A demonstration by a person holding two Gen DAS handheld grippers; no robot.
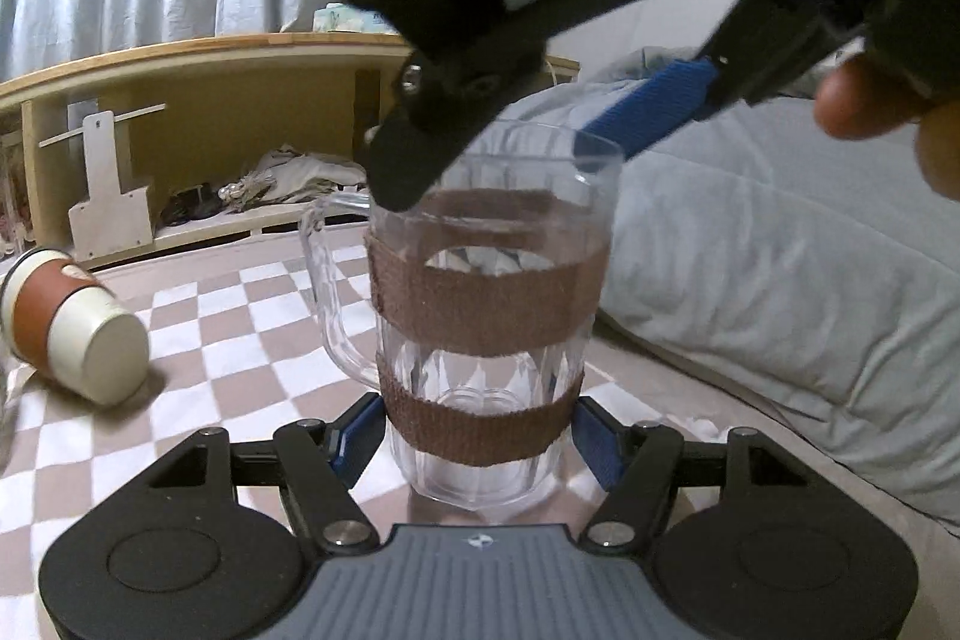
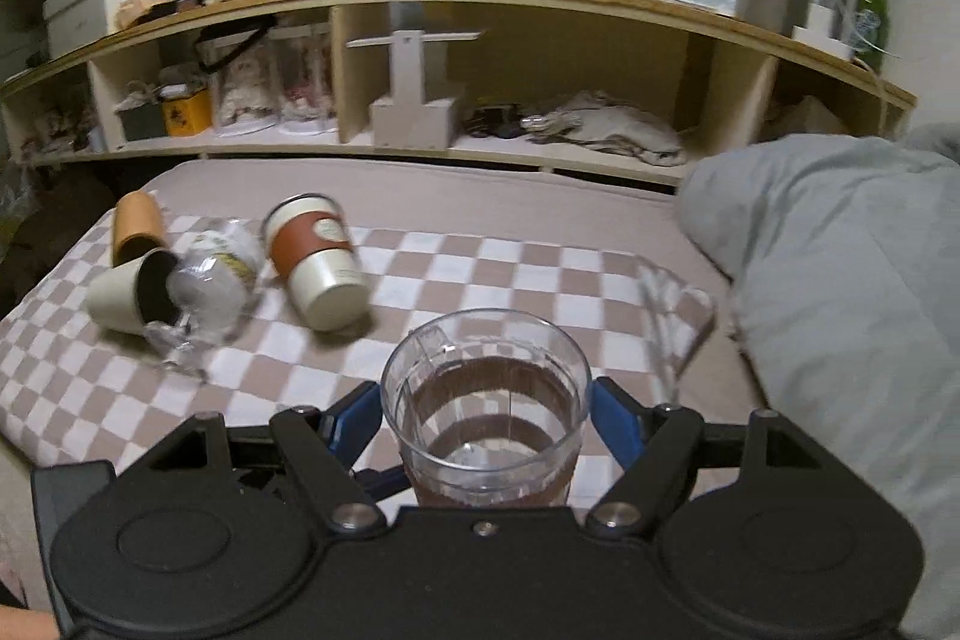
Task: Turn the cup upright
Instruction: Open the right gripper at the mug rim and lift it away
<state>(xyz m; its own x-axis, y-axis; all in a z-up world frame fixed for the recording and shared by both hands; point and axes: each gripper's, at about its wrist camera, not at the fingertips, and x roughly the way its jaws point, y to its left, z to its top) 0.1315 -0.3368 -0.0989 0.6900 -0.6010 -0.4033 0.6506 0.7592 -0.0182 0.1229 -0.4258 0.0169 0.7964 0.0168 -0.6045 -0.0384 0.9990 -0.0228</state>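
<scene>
A clear plastic mug (image 1: 480, 316) with two brown bands and a handle on its left stands upright on the checkered cloth (image 1: 240, 340). My left gripper (image 1: 480, 436) has its blue pads on either side of the mug's base, close to or touching it. My right gripper (image 2: 486, 424) comes from above; its fingers sit on either side of the mug (image 2: 486, 400) near the rim. In the left wrist view it (image 1: 504, 148) appears over the rim. I cannot tell whether either gripper presses on the mug.
A white cup with a brown sleeve (image 2: 315, 262) lies on its side to the left. Further left lie a tan cup (image 2: 138, 226), a white cup (image 2: 129, 295) and crumpled plastic (image 2: 210, 280). A grey duvet (image 2: 840, 280) is on the right, a wooden shelf (image 2: 480, 70) behind.
</scene>
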